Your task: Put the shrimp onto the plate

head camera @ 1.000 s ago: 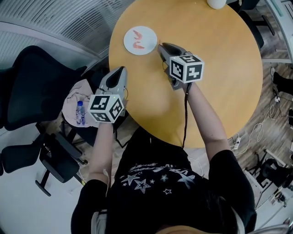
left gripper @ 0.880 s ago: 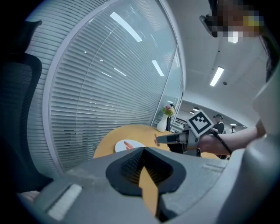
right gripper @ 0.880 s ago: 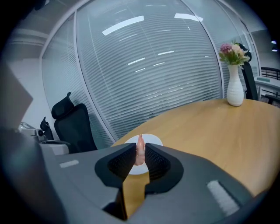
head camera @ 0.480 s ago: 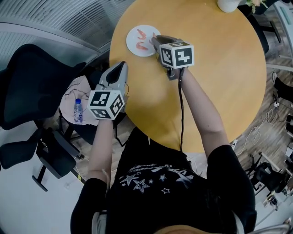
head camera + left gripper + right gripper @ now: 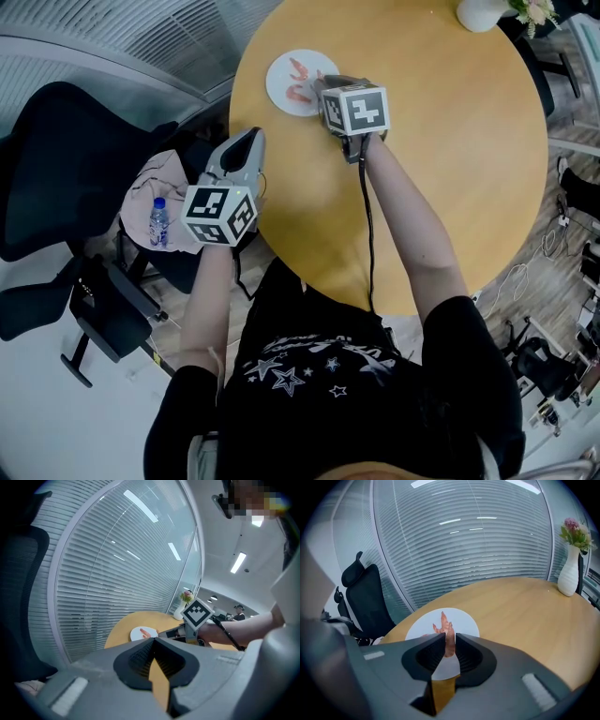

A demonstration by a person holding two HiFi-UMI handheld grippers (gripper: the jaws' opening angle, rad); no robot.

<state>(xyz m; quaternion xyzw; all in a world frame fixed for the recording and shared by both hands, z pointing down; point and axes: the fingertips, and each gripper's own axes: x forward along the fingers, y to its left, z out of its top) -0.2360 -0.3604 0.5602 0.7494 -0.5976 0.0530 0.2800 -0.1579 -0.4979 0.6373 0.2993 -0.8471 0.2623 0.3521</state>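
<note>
Your left tongs [image 5: 153, 639] are pressed together with nothing in them. Only their own view shows you that. From your head, you see them by the left edge of the desk [image 5: 431, 169], well apart from the white plate [image 5: 279, 82]. Down on a little side table stands a small bottle [image 5: 159, 228]. Its label is too small to read.

Your right tongs [image 5: 450, 635] pinch one shrimp [image 5: 449, 646]. It sticks up between the tips, over the near side of the plate. I cannot tell if it touches the plate. From your head you cannot see that shrimp, because the marker cube [image 5: 354, 108] covers the tips. That view does show two more shrimp [image 5: 300, 68] lying on the plate. Far back on the desk stands a white vase [image 5: 570, 576] with flowers.
</note>
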